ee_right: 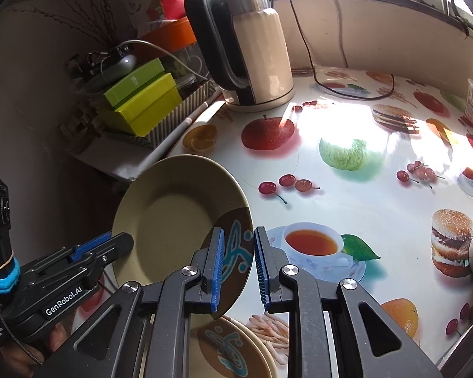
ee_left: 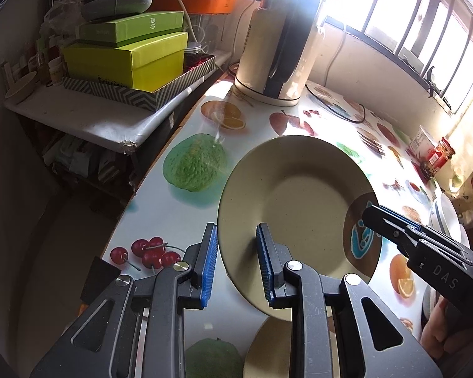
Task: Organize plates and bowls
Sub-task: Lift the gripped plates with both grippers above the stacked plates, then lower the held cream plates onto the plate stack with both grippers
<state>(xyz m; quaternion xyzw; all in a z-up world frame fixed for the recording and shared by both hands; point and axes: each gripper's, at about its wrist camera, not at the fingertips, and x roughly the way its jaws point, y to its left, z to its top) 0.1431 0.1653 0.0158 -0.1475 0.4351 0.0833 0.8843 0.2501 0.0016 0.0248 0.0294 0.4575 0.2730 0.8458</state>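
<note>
Two hand-held grippers meet at one tilted beige plate (ee_left: pixel 299 201) raised above the fruit-print desk (ee_left: pixel 179 217): the left hand-held gripper (ee_left: pixel 238 264) straddles its near rim, jaws wide, while the right hand-held gripper (ee_right: pixel 238 266) brackets the brown-patterned edge, jaws narrow but apart. Another matching plate (ee_right: pixel 236 349) lies on the desk below.

A home kitchen: electric kettle (ee_right: pixel 252 47) on a fruit-print tablecloth (ee_right: pixel 347 173), barred window (ee_left: pixel 425 25).

Harsh daylight floods through the barred window (ee_left: pixel 425 28), blowing out the tall cream-and-black electric kettle (ee_left: pixel 277 41) and glaring off the glossy fruit-printed desk (ee_right: pixel 347 119) — left shelves stay dim, fisheye edges curve darkly.
</note>
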